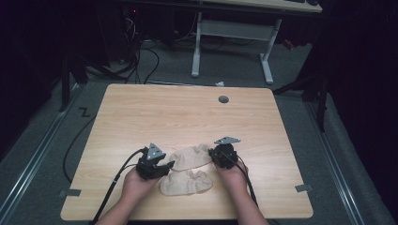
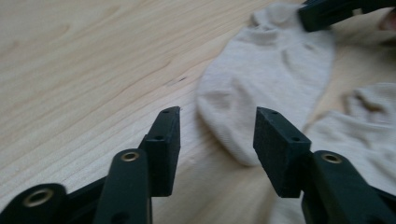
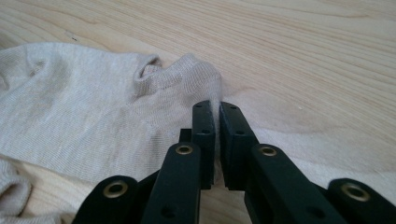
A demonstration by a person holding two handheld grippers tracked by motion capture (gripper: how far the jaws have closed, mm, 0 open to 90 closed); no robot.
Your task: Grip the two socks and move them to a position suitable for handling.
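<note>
Sock (image 1: 190, 157), the far one of two lying near me on the desk (image 1: 187, 112), looks light, limp and easily bunched, so my right tool (image 1: 223, 154) is clenched on its cuff while my left tool (image 1: 159, 167) gapes around its toe.

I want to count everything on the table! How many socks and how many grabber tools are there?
Beige socks: 2, the far sock and the near sock
Black grippers: 2, the left gripper and the right gripper
Total: 4
</note>
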